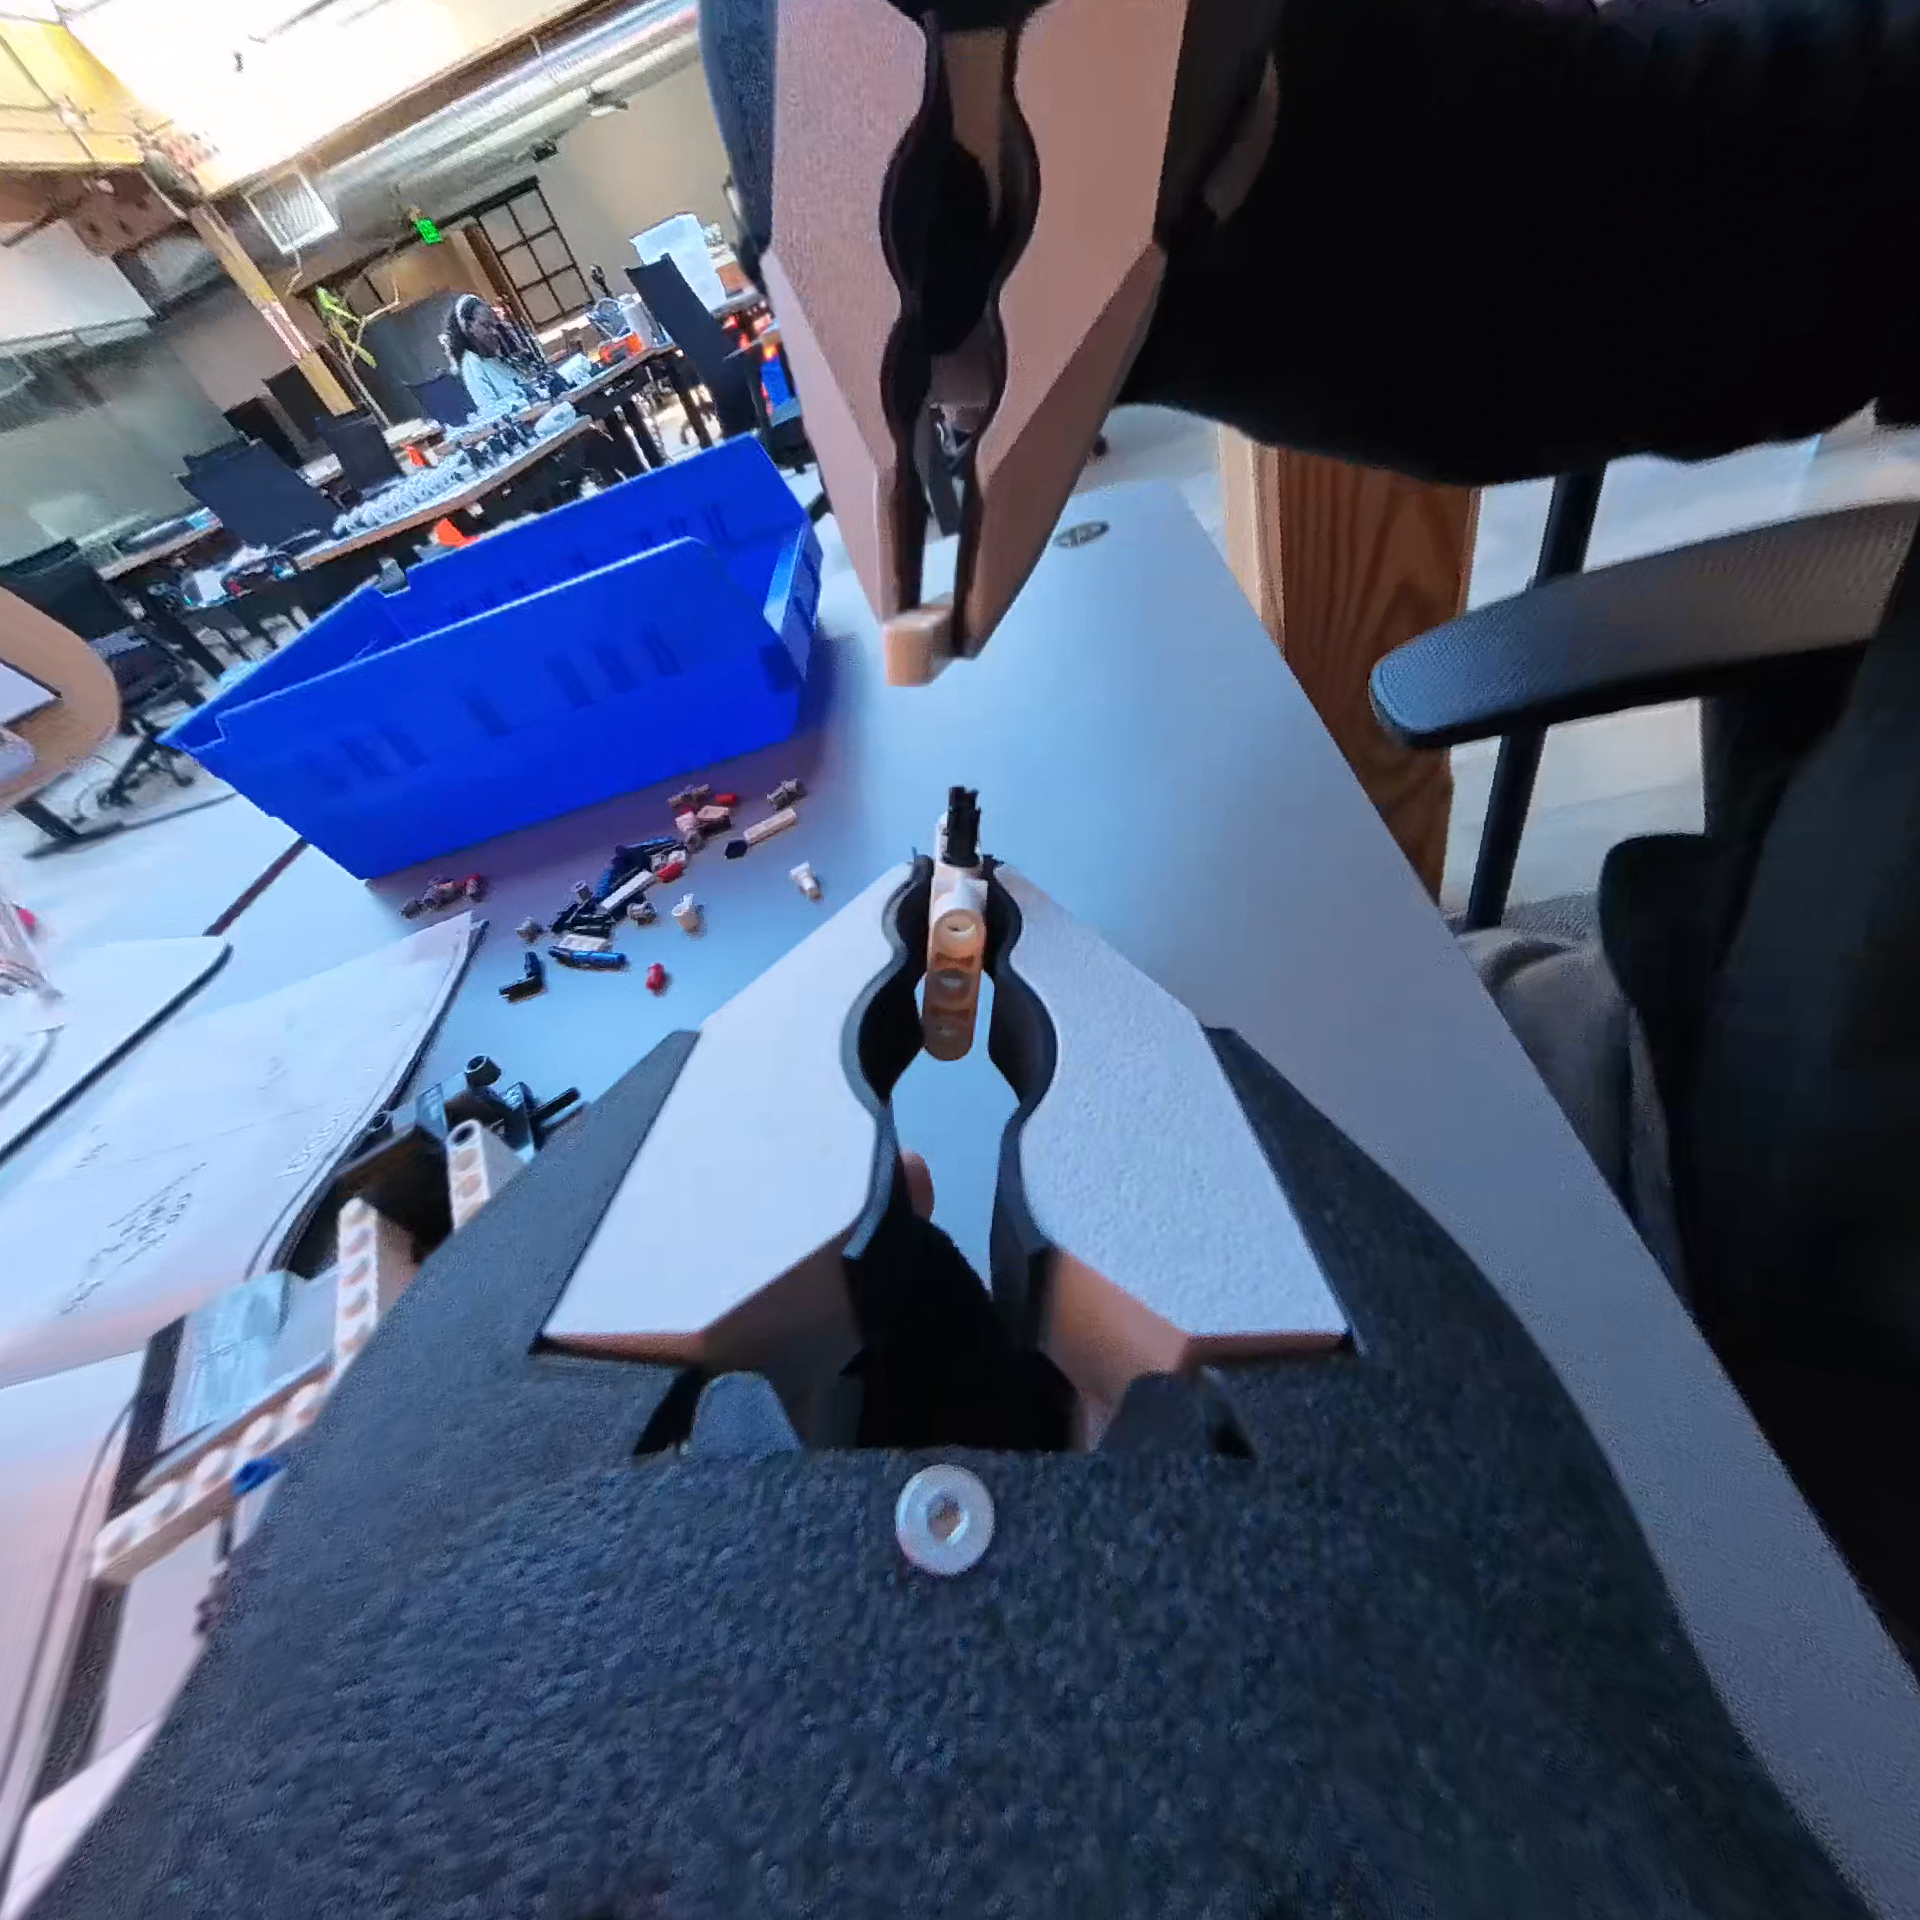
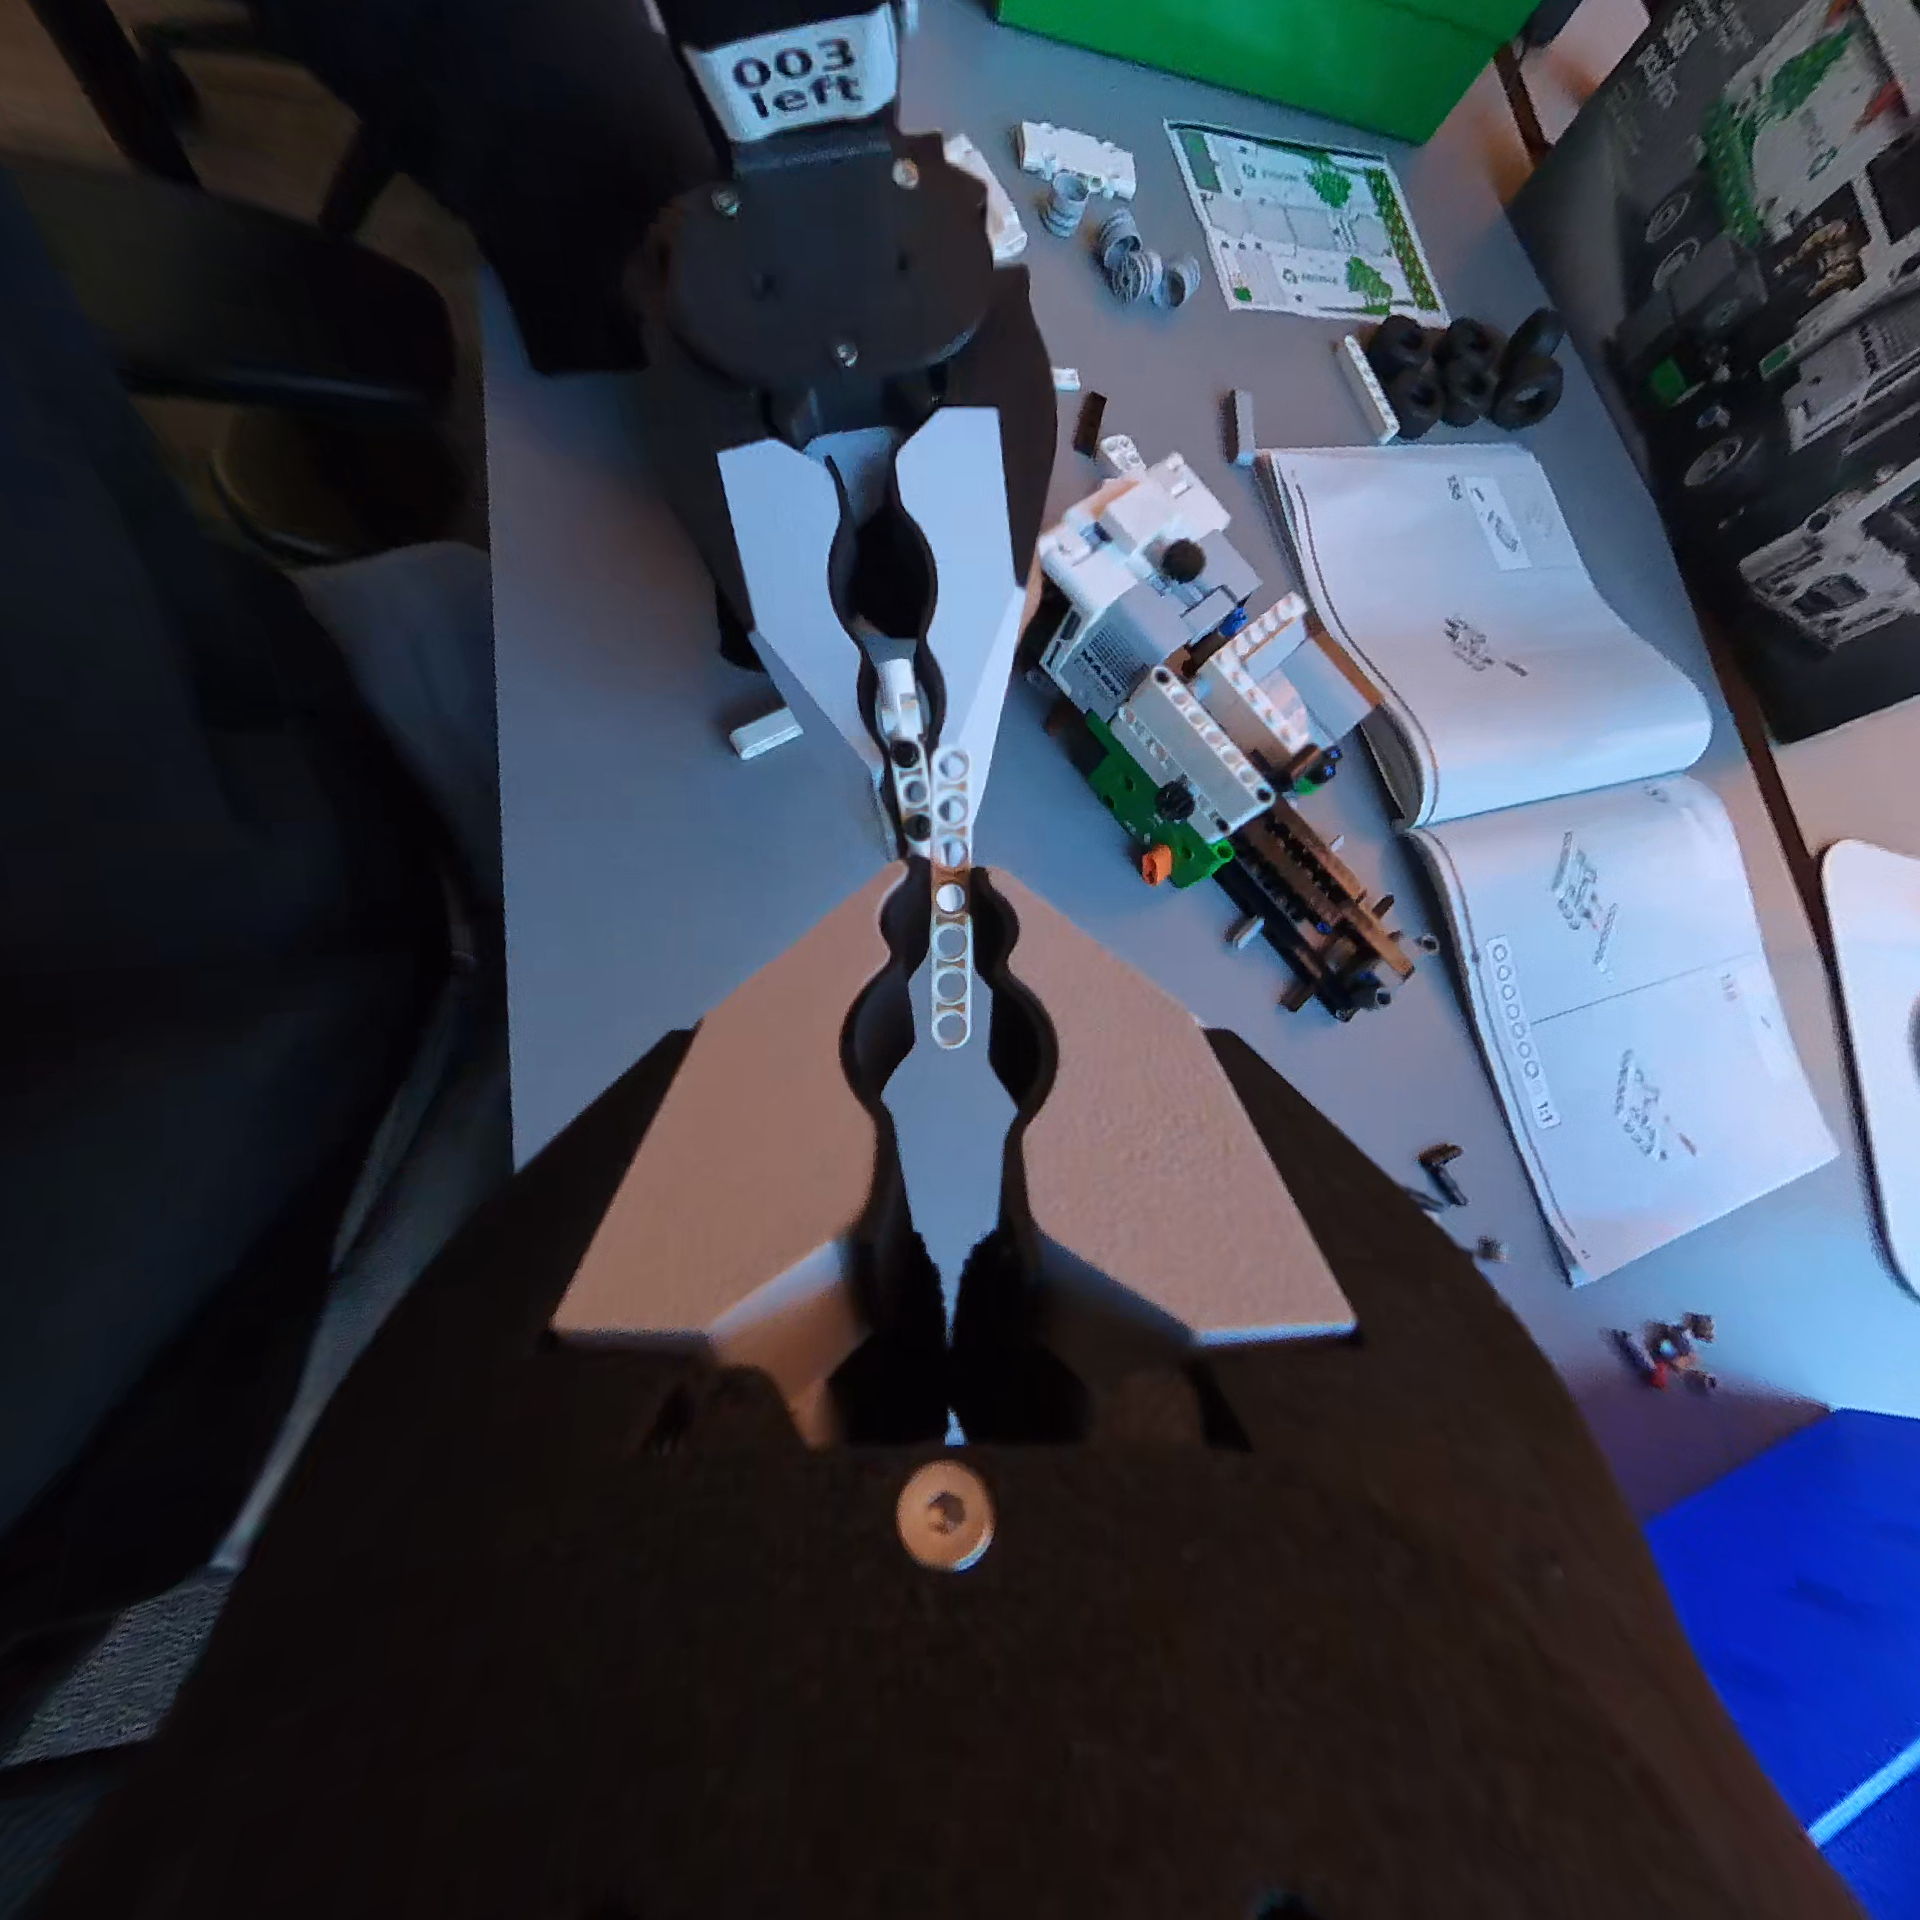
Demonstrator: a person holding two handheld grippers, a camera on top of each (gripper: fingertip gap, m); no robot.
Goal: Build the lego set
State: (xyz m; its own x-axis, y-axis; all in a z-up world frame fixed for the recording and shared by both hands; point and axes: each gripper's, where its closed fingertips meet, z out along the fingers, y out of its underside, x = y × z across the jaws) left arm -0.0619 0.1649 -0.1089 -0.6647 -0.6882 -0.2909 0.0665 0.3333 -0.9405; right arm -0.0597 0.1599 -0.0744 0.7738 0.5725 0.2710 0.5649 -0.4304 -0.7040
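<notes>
In the left wrist view my left gripper (image 1: 954, 883) is shut on a short white beam (image 1: 951, 966) with a black pin on its far end. My right gripper (image 1: 935, 634) hangs above it, shut on a long white beam seen end-on (image 1: 916, 646). In the right wrist view my right gripper (image 2: 948, 883) holds that long holed beam (image 2: 950, 966), and my left gripper (image 2: 928, 800) faces it tip to tip. The short beam (image 2: 907, 774) lies side by side against the long beam's far end. Both are held above the grey table (image 2: 644, 852).
The partly built white and green truck (image 2: 1174, 707) lies right of the grippers, beside an open instruction booklet (image 2: 1507, 644). Black tyres (image 2: 1465, 374), the set's box (image 2: 1766, 312) and a green bin (image 2: 1247, 42) are farther back. A blue bin (image 1: 520, 665), loose pieces (image 1: 623, 894) and a chair armrest (image 1: 1610, 644) are nearby. Tip to tip, the grippers are about 4 cm apart.
</notes>
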